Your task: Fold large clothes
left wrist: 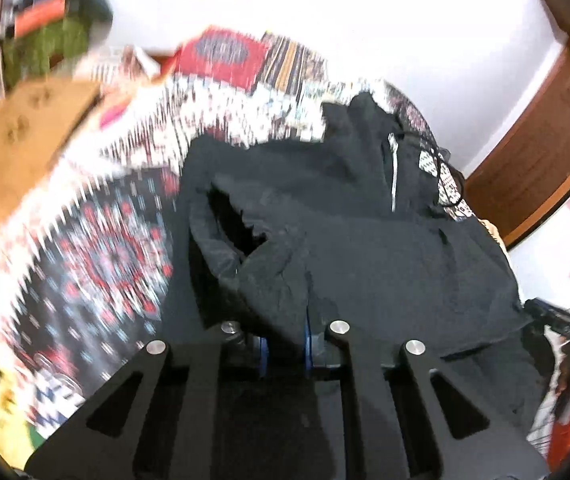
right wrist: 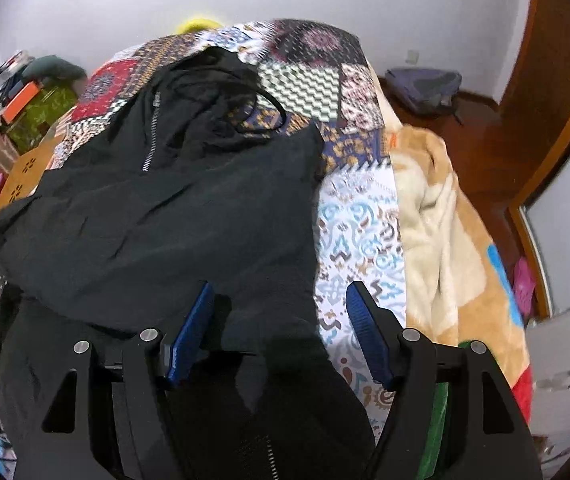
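Observation:
A black zip-up hooded jacket point(left wrist: 365, 240) lies crumpled on a bed with a patchwork quilt point(left wrist: 105, 240). My left gripper point(left wrist: 285, 344) is shut on a fold of the jacket's fabric, which bunches up between its blue pads. In the right wrist view the jacket point(right wrist: 165, 220) spreads across the quilt point(right wrist: 361, 232), zipper and drawstring showing near the hood. My right gripper point(right wrist: 279, 320) stands open over the jacket's right edge. Dark fabric lies below and between its blue fingers point(right wrist: 189, 336), and the pads do not press on it.
A beige fleece blanket point(right wrist: 445, 208) lies along the bed's right side. A grey backpack point(right wrist: 425, 84) sits on the floor by a wooden door point(right wrist: 545, 100). A light wooden board point(left wrist: 17, 152) and a pile of clutter point(left wrist: 45, 28) are left of the bed.

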`<state>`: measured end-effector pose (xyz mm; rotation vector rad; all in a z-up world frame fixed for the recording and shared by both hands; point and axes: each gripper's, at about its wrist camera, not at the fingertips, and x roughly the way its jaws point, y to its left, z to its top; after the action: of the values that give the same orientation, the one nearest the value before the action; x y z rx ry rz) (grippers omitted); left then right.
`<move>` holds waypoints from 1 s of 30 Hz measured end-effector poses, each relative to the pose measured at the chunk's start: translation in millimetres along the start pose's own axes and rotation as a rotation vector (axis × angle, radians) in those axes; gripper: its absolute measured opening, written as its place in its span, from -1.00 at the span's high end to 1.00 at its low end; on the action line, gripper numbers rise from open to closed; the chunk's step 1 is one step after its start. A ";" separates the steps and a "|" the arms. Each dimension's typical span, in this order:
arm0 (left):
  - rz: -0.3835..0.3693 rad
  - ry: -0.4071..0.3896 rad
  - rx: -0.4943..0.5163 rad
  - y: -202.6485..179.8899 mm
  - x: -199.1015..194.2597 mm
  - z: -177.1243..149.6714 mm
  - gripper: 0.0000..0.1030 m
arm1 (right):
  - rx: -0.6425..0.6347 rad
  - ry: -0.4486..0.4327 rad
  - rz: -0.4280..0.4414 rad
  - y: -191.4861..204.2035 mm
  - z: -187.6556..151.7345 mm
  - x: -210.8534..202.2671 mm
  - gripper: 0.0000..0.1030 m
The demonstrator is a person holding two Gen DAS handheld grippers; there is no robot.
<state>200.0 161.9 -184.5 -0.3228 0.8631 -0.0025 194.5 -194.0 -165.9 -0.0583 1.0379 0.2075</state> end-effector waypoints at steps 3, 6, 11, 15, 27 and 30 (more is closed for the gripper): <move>0.077 -0.010 0.083 -8.9 0.0 3.8 0.73 | -0.025 0.023 -0.009 5.8 -1.5 9.1 -0.26; 0.183 0.042 0.150 -12.1 17.4 -5.6 0.52 | -0.025 0.057 -0.007 7.6 -5.3 21.1 -0.26; 0.245 0.143 0.159 1.5 44.5 -29.6 0.18 | -0.008 0.066 0.004 4.5 -4.9 21.3 -0.26; 0.256 0.137 0.138 10.0 35.9 -25.9 -0.02 | -0.044 0.064 -0.014 10.9 -1.7 16.7 -0.26; 0.276 -0.043 0.268 -33.8 -4.1 44.9 -0.22 | -0.184 -0.092 -0.059 38.7 48.7 -13.3 -0.26; 0.274 -0.106 0.322 -57.5 -6.1 66.8 -0.30 | -0.187 -0.141 -0.052 43.7 68.4 -16.5 -0.27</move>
<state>253.3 126.6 -123.5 0.0976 0.7817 0.1278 235.8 -143.7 -114.7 -0.2367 0.8734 0.2572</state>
